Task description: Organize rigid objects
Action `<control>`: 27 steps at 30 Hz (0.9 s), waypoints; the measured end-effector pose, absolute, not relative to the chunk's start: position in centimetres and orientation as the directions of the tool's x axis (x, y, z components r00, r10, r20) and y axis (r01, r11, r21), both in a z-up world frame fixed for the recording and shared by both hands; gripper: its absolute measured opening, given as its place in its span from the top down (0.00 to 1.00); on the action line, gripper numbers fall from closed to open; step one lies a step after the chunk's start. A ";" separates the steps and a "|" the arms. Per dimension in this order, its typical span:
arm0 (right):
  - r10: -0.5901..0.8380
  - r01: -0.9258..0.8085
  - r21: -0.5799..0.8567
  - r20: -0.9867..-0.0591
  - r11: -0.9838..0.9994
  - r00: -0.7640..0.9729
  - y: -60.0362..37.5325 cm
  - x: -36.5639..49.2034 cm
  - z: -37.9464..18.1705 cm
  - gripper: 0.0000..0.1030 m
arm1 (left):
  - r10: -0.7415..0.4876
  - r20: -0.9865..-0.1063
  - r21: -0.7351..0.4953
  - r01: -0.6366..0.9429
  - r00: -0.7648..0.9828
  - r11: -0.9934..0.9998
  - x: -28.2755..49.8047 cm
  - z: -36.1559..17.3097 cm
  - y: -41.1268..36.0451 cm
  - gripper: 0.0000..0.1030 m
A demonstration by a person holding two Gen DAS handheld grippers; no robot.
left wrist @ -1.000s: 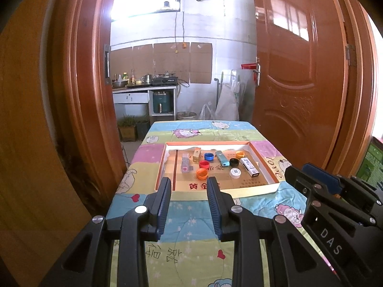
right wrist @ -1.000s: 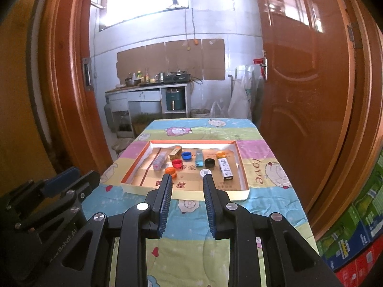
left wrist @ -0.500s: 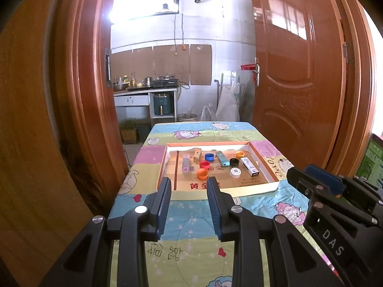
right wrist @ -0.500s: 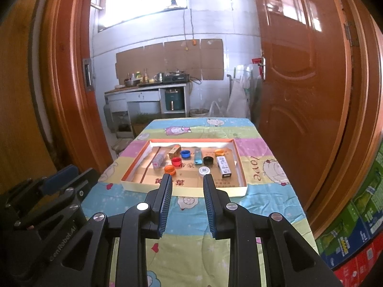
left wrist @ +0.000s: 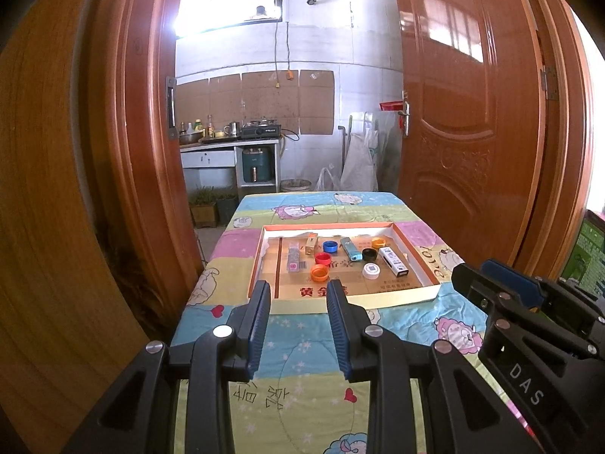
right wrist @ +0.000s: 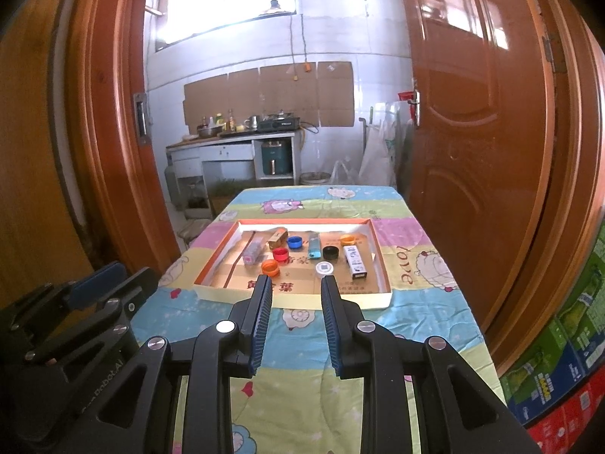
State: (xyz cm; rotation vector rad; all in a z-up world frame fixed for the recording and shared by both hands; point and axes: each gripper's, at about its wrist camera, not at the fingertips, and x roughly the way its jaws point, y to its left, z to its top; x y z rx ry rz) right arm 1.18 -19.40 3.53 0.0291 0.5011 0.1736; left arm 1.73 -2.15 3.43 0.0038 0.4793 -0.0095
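A shallow cardboard tray [left wrist: 416, 255] [right wrist: 380, 265] with orange rim lies mid-table. In it lie several bottle caps, among them an orange cap [left wrist: 319, 273] [right wrist: 270, 267], a red cap [left wrist: 322, 258], a blue cap [left wrist: 330, 246] and a white cap [left wrist: 371, 270] [right wrist: 324, 267], plus a blue lighter [left wrist: 349, 249] [right wrist: 314, 247] and small boxes [left wrist: 393, 261] [right wrist: 354, 256]. My left gripper [left wrist: 298, 295] is open and empty, well short of the tray. My right gripper [right wrist: 296, 288] is open and empty, also short of it, and shows at the right of the left view [left wrist: 510, 302].
The table wears a colourful cartoon cloth [left wrist: 302, 359]. Brown wooden doors [left wrist: 465, 132] and door frames [left wrist: 143, 132] flank it closely. A kitchen counter [right wrist: 230, 143] stands beyond. Stacked cartons [right wrist: 567, 359] sit at the lower right.
Both grippers have risen or tilted slightly, so the tray sits a little higher in view. Both stay open and empty; the objects have not moved.
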 end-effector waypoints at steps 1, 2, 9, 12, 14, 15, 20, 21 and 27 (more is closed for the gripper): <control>0.172 -0.158 0.069 -0.476 0.985 0.863 -19.4 1.2 3.5 0.73 | -0.009 -0.461 0.001 0.011 0.887 1.000 1.7 3.4 -2.1 0.70; 0.171 -0.157 0.068 -0.476 0.985 0.863 -19.4 1.2 3.5 0.73 | -0.009 -0.461 0.001 0.010 0.887 1.000 1.7 3.4 -2.2 0.70; 0.170 -0.156 0.069 -0.476 0.985 0.863 -19.4 1.1 3.5 0.73 | -0.013 -0.465 0.000 0.015 0.885 1.000 1.5 3.3 -2.1 0.70; 0.171 -0.158 0.068 -0.477 0.985 0.862 -19.3 1.1 3.5 0.73 | -0.013 -0.465 0.000 0.015 0.885 1.000 1.5 3.3 -2.1 0.70; 0.171 -0.158 0.068 -0.475 0.985 0.863 -19.4 1.1 3.5 0.73 | -0.014 -0.465 -0.001 0.015 0.885 1.000 1.5 3.3 -2.1 0.70; 0.171 -0.158 0.068 -0.476 0.985 0.863 -19.4 1.1 3.5 0.73 | -0.014 -0.466 0.000 0.015 0.885 1.000 1.4 3.2 -2.2 0.70; 0.171 -0.159 0.067 -0.476 0.985 0.863 -19.3 1.1 3.5 0.73 | -0.014 -0.465 0.000 0.016 0.885 1.000 1.4 3.2 -2.1 0.70; 0.171 -0.159 0.066 -0.475 0.985 0.863 -19.3 1.0 3.5 0.73 | -0.014 -0.465 0.000 0.015 0.885 1.000 1.5 3.3 -2.2 0.70; 0.171 -0.158 0.067 -0.475 0.985 0.863 -19.3 1.1 3.5 0.73 | -0.013 -0.465 0.000 0.015 0.885 1.000 1.5 3.3 -2.2 0.70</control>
